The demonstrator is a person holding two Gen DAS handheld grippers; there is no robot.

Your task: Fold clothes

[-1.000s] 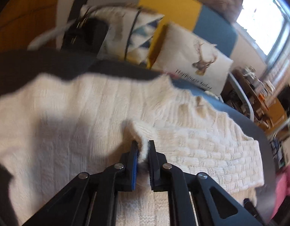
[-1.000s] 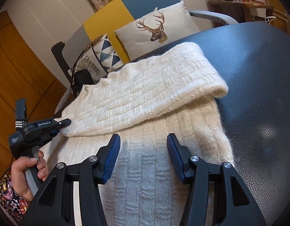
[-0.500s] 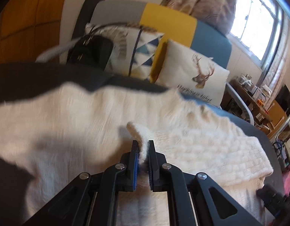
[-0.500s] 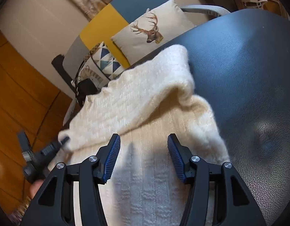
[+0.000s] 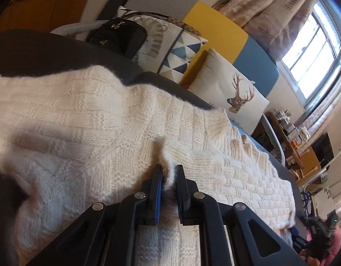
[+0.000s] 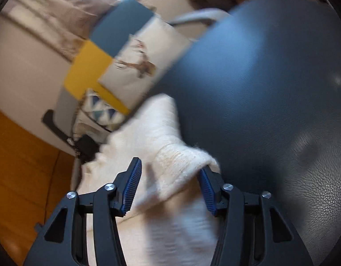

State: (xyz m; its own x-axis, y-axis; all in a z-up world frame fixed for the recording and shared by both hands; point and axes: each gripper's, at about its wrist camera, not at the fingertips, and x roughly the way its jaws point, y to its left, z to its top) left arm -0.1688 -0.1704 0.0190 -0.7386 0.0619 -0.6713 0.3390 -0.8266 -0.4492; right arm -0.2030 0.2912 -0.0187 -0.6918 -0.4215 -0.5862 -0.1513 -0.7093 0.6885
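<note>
Leather, dark and smooth, makes up the padded surface [image 6: 270, 88] your work lies on, with a patchwork sofa [image 5: 217, 22] and a deer cushion [image 5: 232, 93] behind it. Spread across that surface is the cream knitted sweater [image 5: 93, 122], a chunky basket-weave knit with one part already laid over the body.

Expect it to be soft, bulky and springy: it will drape and sag rather than hold a crease, stretch if you drag it, and slide fairly easily on the leather. Take it at firm edges such as a cuff, hem or doubled fold, not by a single loose layer.

Your left gripper [image 5: 169, 177] has a small ridge of knit pinched up between its pads, but the jaws are opening, so judge that hold as on its way to letting go. Your right gripper [image 6: 170, 181] stands roughly half open at the sweater's rolled edge [image 6: 183, 161], with that thick fold between the fingers and the jaws closing on it; the view is blurred, and the pads do not yet appear to press.
</note>
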